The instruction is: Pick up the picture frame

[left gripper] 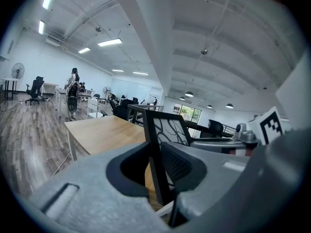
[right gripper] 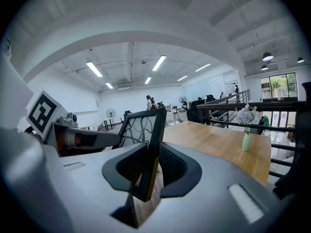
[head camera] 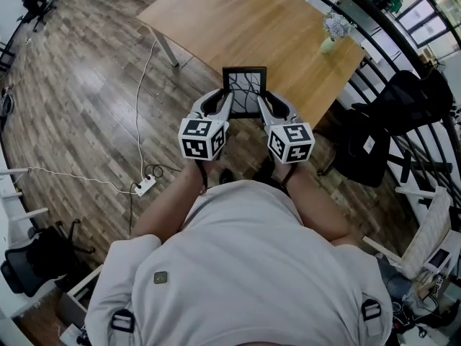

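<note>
A black picture frame (head camera: 245, 85) with a white branch-pattern print hangs upright just above the near edge of the wooden table (head camera: 238, 27). My left gripper (head camera: 227, 101) is shut on its left side and my right gripper (head camera: 262, 102) on its right side. In the left gripper view the frame's edge (left gripper: 167, 130) runs down between the pads of the left gripper (left gripper: 156, 165), which press on it. The right gripper view has the frame (right gripper: 142, 130) clamped the same way in the right gripper (right gripper: 150, 166), with the other gripper's marker cube beyond.
A small vase of flowers (head camera: 333, 31) stands at the table's right corner. A black chair with a bag (head camera: 374, 143) and a railing stand to the right. A white cable and power strip (head camera: 144, 186) lie on the wood floor to the left.
</note>
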The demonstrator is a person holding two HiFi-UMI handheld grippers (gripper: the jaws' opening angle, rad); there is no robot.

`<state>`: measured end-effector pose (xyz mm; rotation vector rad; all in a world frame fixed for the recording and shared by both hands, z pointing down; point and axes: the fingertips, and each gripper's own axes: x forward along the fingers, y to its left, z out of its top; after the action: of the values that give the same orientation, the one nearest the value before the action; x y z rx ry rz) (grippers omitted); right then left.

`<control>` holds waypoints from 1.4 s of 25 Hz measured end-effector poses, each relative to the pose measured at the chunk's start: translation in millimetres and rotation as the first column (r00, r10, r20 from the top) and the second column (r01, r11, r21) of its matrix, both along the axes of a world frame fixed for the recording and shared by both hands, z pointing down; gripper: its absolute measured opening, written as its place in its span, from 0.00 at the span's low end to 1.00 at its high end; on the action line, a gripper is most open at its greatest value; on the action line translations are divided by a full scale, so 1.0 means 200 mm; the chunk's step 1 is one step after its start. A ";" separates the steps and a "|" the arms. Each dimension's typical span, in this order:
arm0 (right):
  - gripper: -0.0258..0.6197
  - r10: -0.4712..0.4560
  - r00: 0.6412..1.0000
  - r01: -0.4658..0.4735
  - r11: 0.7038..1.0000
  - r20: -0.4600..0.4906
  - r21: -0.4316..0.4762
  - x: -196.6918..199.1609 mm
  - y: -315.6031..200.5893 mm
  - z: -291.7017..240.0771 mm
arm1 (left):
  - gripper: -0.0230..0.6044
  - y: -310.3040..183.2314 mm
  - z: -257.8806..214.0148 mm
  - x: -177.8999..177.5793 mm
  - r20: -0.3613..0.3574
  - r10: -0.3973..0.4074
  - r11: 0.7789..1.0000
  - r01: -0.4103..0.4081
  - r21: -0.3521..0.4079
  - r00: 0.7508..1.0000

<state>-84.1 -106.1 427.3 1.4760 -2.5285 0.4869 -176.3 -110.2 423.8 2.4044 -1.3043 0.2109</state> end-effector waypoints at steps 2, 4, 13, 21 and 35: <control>0.18 0.010 1.000 -0.010 1.000 -0.007 -0.012 -0.03 0.04 0.02 | 0.17 0.03 0.02 -0.03 -0.009 0.013 1.000 -0.013 -0.009 1.000; 0.18 0.012 1.000 -0.013 1.000 -0.016 -0.021 -0.06 0.07 0.03 | 0.17 0.06 0.05 -0.06 -0.021 0.020 1.000 -0.020 -0.020 1.000; 0.19 0.013 1.000 -0.014 1.000 -0.024 -0.027 0.00 0.20 0.05 | 0.17 0.17 0.06 0.01 -0.035 0.040 0.999 -0.041 -0.024 0.999; 0.19 -0.002 1.000 0.002 1.000 -0.023 -0.029 0.24 0.33 0.03 | 0.16 0.30 0.06 0.25 -0.038 0.050 0.998 -0.051 -0.025 0.998; 0.19 -0.043 0.999 0.044 0.998 0.022 -0.038 0.77 0.74 0.05 | 0.17 0.74 0.04 0.77 0.001 0.042 0.999 -0.042 -0.029 0.999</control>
<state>70.2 42.3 437.0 1.4070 -2.5464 0.5446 -21.5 37.5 432.0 2.4097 -1.2438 0.2423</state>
